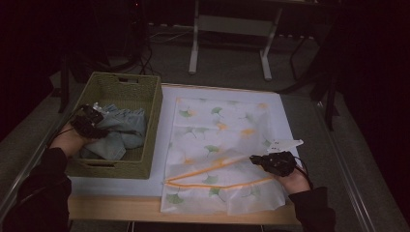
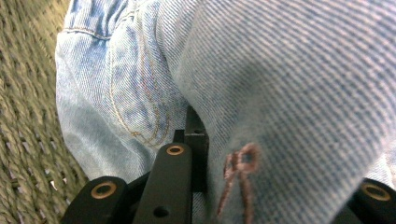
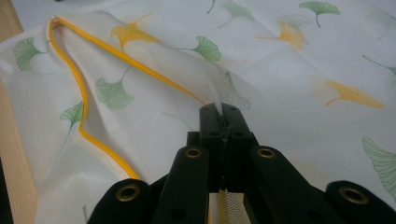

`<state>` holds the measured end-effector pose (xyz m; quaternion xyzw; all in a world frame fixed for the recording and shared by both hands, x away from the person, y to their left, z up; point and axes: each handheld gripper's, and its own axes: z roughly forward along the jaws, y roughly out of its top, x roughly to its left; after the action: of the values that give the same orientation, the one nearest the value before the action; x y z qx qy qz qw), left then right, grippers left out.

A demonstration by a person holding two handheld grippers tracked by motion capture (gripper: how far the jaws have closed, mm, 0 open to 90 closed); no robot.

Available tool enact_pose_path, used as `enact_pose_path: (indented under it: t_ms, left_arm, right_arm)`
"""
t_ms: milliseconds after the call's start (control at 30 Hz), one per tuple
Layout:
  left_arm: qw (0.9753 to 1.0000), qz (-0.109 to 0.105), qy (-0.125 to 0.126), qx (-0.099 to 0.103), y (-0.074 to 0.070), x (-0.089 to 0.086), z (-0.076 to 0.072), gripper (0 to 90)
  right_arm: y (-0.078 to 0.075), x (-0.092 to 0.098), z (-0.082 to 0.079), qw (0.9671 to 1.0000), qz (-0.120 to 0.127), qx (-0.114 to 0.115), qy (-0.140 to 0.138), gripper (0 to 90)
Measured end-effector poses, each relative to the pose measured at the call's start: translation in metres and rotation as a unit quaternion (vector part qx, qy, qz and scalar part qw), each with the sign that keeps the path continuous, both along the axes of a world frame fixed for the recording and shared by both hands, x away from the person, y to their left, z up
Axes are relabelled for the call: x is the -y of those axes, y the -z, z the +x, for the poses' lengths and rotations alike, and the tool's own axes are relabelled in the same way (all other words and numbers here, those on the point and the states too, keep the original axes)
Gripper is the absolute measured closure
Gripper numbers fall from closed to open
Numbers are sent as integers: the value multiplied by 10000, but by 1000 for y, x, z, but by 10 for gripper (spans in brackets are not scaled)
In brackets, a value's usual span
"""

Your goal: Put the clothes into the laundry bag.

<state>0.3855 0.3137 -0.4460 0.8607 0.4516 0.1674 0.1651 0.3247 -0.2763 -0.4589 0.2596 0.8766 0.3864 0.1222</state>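
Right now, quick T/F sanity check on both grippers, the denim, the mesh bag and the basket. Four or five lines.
1. The left gripper is down in the woven basket at the denim. True.
2. The denim lies spread flat on the table. False: it is bunched inside the basket.
3. The right gripper is shut on the mesh bag. True: its jaws pinch the fabric beside the yellow zipper.
4. The bag's zipper is closed. False: it gapes open.
5. The bag has a leaf print. True.
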Motion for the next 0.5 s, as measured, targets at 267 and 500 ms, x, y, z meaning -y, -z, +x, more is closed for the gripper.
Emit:
enact_pose_path:
  t_ms: [267, 500]
  left_arm:
    - [9965, 481, -669, -123, 14, 2, 14, 400]
    - [9913, 436, -959, -794, 34, 1, 25, 184]
  right_arm:
    - [0, 0, -1, 10000, -8, -4, -21, 892]
    - [2, 0, 1, 10000, -52, -55, -35, 892]
